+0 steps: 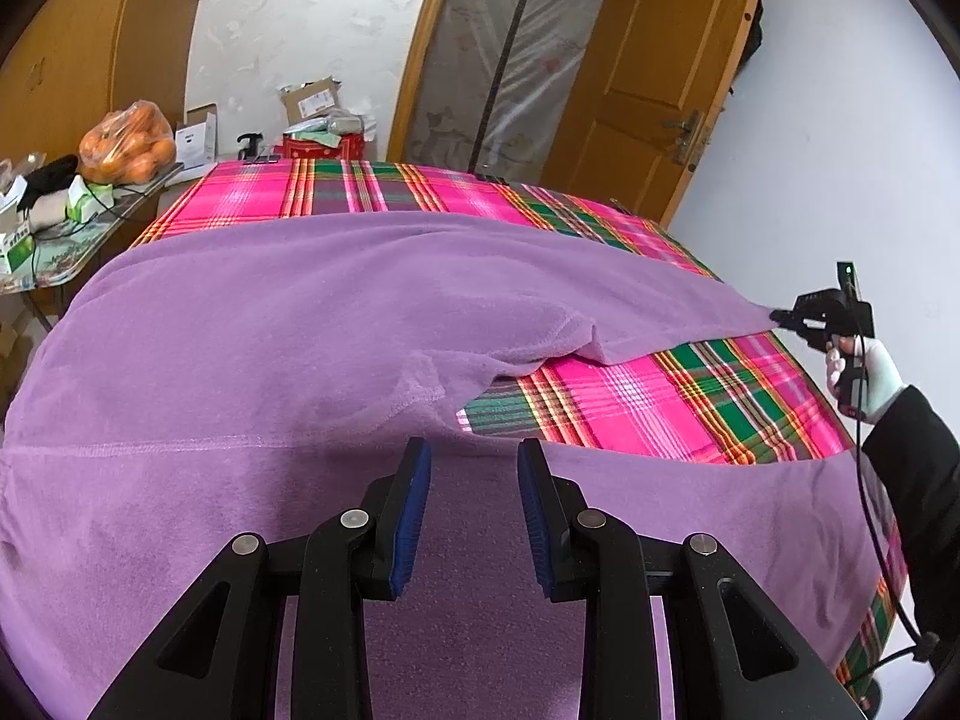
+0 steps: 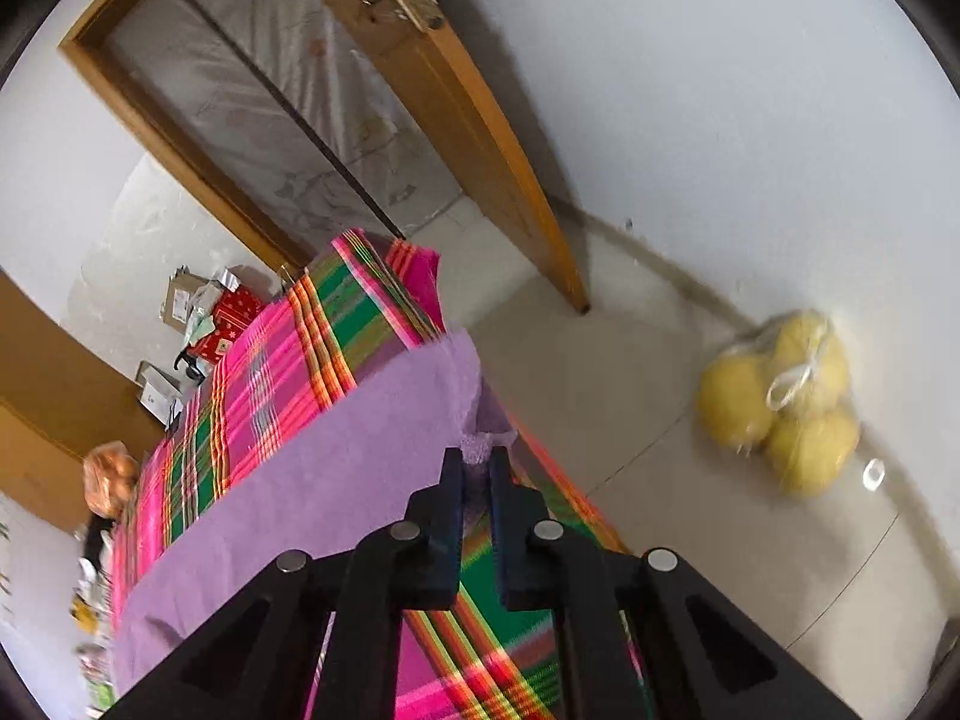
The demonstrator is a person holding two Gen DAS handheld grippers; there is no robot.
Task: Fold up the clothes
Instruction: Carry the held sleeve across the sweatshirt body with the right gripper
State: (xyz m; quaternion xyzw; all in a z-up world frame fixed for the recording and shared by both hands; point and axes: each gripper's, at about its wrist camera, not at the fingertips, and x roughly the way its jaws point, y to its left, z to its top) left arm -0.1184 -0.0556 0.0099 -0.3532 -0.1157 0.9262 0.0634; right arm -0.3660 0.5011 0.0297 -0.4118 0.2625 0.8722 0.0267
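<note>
No fold is finished yet: the purple fleece garment (image 1: 288, 324) lies spread over the plaid-covered bed (image 1: 660, 396), one part stretched out rightward. The right hand-held gripper (image 2: 477, 465) is clamped on that part's tip; the left hand-held gripper (image 1: 474, 462) hovers with jaws apart, holding nothing.

Right gripper (image 2: 477, 462) fingers pinching purple garment (image 2: 336, 450), plaid bedsheet (image 2: 270, 360) beneath

Garment (image 1: 300, 312) spread on bed (image 1: 660, 396); side table (image 1: 90, 228) left; door (image 1: 648, 60) behind.
</note>
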